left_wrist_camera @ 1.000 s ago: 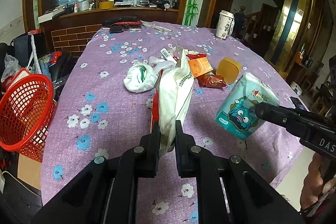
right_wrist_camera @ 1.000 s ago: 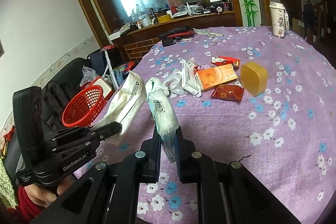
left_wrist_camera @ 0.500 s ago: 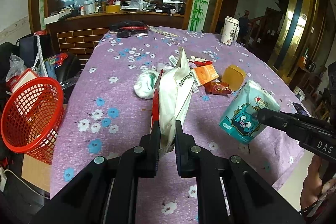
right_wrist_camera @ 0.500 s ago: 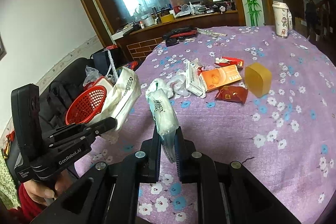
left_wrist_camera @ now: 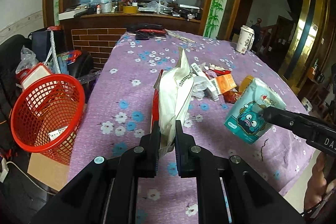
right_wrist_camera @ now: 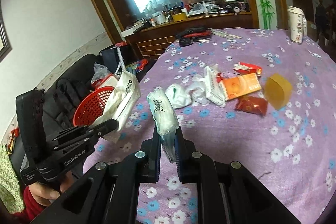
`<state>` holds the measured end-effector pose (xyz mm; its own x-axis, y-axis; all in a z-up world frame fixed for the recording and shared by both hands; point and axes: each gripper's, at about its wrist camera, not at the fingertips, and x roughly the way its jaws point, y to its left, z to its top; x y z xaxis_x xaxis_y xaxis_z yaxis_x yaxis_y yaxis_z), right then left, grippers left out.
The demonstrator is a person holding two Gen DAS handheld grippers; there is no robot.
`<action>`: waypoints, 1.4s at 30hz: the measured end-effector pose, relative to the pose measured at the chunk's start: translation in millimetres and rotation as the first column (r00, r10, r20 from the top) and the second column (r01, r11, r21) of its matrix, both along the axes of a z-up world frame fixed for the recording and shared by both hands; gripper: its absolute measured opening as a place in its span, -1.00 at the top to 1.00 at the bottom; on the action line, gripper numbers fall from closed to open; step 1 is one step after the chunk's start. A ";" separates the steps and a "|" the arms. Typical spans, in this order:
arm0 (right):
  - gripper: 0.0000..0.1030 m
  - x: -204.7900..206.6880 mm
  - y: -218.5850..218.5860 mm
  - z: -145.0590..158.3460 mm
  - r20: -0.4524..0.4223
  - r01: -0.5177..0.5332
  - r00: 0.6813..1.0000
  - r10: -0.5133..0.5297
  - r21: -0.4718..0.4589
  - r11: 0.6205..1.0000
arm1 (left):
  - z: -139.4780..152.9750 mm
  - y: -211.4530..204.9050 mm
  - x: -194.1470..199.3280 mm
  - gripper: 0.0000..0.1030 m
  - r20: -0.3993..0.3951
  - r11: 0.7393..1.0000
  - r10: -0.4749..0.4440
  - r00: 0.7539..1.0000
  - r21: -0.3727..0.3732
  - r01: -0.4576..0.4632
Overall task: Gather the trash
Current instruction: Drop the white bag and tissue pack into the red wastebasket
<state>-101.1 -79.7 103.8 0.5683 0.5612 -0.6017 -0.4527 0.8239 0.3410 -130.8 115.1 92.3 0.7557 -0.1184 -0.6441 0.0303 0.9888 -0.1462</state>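
Both pieces of trash are picked up and on the carry toward the red basket [left_wrist_camera: 45, 112], which stands off the table's [left_wrist_camera: 126, 85] edge at the left of the left wrist view. The left gripper [left_wrist_camera: 167, 129] is clamped on the bottom of a white wrapper bag [left_wrist_camera: 176, 96]; its long axis runs up the frame, open end away. The right gripper [right_wrist_camera: 169, 140] pinches a teal tissue pack [right_wrist_camera: 162, 117] by its lower end, long axis likewise upward, tilted slightly left. Next, I judge, each load must be brought over the basket's mouth before its gripper lets go.
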 end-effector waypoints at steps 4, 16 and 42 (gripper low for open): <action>0.75 5.8 16.7 1.3 -0.004 -0.030 1.000 0.030 -0.007 1.000 | 0.9 10.4 -1.2 0.77 0.005 1.000 0.025 1.000 0.000 -0.025; 0.75 19.3 57.7 0.9 -0.015 -0.093 0.996 0.093 -0.032 0.995 | 1.0 51.4 -6.2 0.77 0.014 0.994 0.108 0.994 -0.014 -0.107; 0.75 52.0 175.3 11.3 -0.031 -0.241 0.970 0.240 -0.053 0.969 | 1.1 172.7 -10.7 0.77 0.021 0.942 0.331 0.943 -0.056 -0.330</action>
